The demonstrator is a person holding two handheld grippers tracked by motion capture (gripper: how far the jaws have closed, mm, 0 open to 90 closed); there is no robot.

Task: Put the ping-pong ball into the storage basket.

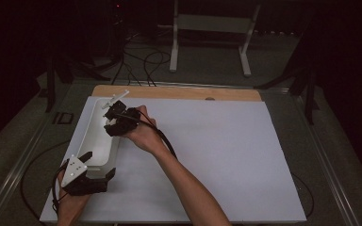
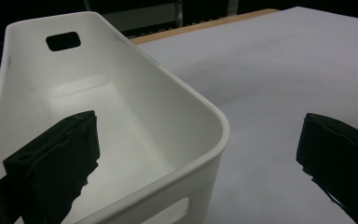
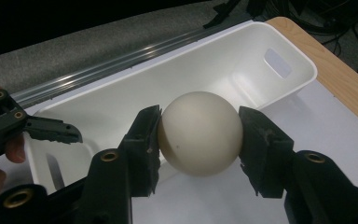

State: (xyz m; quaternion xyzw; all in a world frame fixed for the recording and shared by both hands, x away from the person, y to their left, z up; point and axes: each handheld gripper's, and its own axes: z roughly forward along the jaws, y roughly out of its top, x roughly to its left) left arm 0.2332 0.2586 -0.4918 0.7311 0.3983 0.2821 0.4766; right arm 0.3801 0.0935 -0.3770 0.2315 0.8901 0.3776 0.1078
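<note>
Ball (image 3: 200,133): one cream-white ball sits between the two black jaws of the right gripper (image 3: 199,140), and both pads press on its sides. It hangs over the long side rim of one white bin (image 3: 135,88), above the white table sheet (image 3: 326,126). The left gripper (image 2: 200,154) has its two jaws wide apart; one jaw is inside the bin (image 2: 121,116) and the other is outside, with the near corner wall between them, not pressed. The bin has two handle holes, one in each end wall.
</note>
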